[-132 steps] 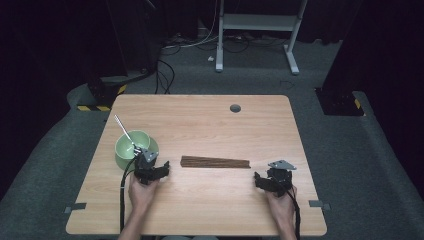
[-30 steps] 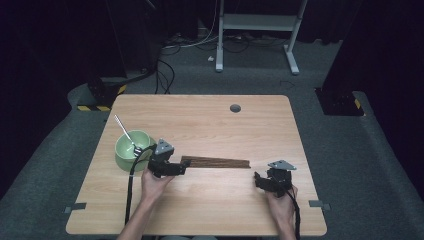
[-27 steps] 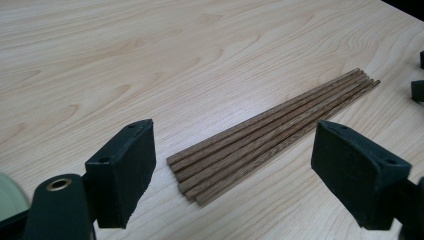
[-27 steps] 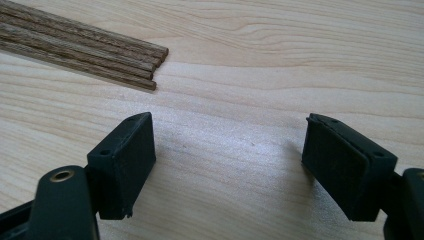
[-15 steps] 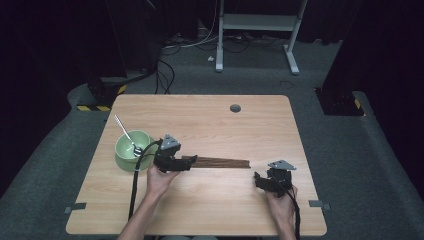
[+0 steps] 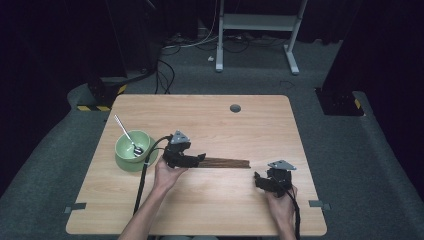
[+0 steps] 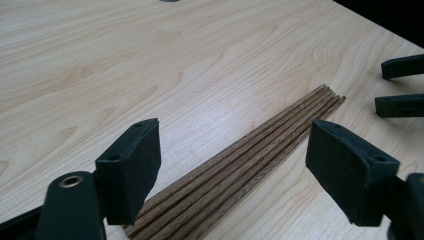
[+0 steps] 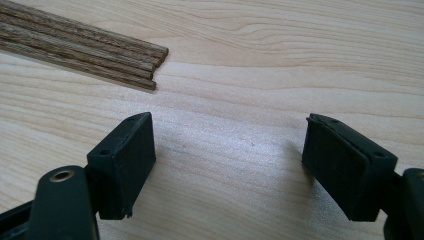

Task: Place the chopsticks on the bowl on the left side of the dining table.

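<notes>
A bundle of several dark wooden sticks (image 6: 227,162) lies flat across the middle of the table. My left gripper (image 6: 199,158) hovers over the bundle's left end, open, with the sticks (image 7: 240,165) running between its two spread jaws and touched by neither. My right gripper (image 6: 258,180) rests near the table's front right, open and holding nothing; the sticks' right ends (image 8: 145,62) lie just beyond and left of its jaws. Its jaw tips (image 7: 400,82) show at the far right in the left gripper view.
A green bowl (image 6: 131,150) with a metal spoon (image 6: 127,135) in it stands on the table's left side, close behind my left hand. A round grommet hole (image 6: 235,108) sits near the far edge. Cables trail from both grippers toward the front edge.
My left gripper has moved right from beside the bowl to the left end of the stick bundle. The right gripper has stayed where it was.
</notes>
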Motion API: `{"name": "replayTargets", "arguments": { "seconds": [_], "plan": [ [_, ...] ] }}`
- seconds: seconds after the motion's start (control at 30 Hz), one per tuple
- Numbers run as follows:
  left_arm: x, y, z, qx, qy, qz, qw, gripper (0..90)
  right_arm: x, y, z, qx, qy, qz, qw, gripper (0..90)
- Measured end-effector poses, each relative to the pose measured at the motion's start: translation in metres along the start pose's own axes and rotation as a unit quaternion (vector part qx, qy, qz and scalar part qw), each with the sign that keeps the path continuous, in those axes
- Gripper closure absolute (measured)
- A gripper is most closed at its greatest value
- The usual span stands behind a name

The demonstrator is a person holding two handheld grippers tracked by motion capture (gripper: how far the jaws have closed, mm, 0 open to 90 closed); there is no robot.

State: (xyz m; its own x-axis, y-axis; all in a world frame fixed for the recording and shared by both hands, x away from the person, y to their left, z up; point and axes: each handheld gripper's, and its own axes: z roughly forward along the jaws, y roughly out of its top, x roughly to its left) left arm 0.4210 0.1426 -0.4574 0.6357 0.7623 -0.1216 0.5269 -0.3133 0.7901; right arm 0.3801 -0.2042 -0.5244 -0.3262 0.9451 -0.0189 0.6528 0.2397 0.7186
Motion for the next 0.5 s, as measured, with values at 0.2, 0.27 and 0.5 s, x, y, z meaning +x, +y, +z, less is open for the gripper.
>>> {"name": "replayTargets", "arguments": {
  "seconds": [0.2, 0.27, 0.5],
  "plan": [
    [-0.006, 0.007, 0.016, 0.016, -0.006, 0.016, 0.9997, 23.8, 0.0, 0.0, 0.0, 0.0, 0.0, 0.0, 1.0, 20.8],
    [-0.008, 0.008, 0.02, 0.018, -0.006, 0.019, 0.9996, 24.9, 0.0, 0.0, 0.0, 0.0, 0.0, -0.001, 1.0, 20.8],
    [-0.015, 0.011, 0.033, 0.029, -0.002, 0.035, 0.999, 28.0, 0.0, 0.0, 0.0, -0.001, -0.001, -0.002, 1.0, 20.9]
  ]
}}
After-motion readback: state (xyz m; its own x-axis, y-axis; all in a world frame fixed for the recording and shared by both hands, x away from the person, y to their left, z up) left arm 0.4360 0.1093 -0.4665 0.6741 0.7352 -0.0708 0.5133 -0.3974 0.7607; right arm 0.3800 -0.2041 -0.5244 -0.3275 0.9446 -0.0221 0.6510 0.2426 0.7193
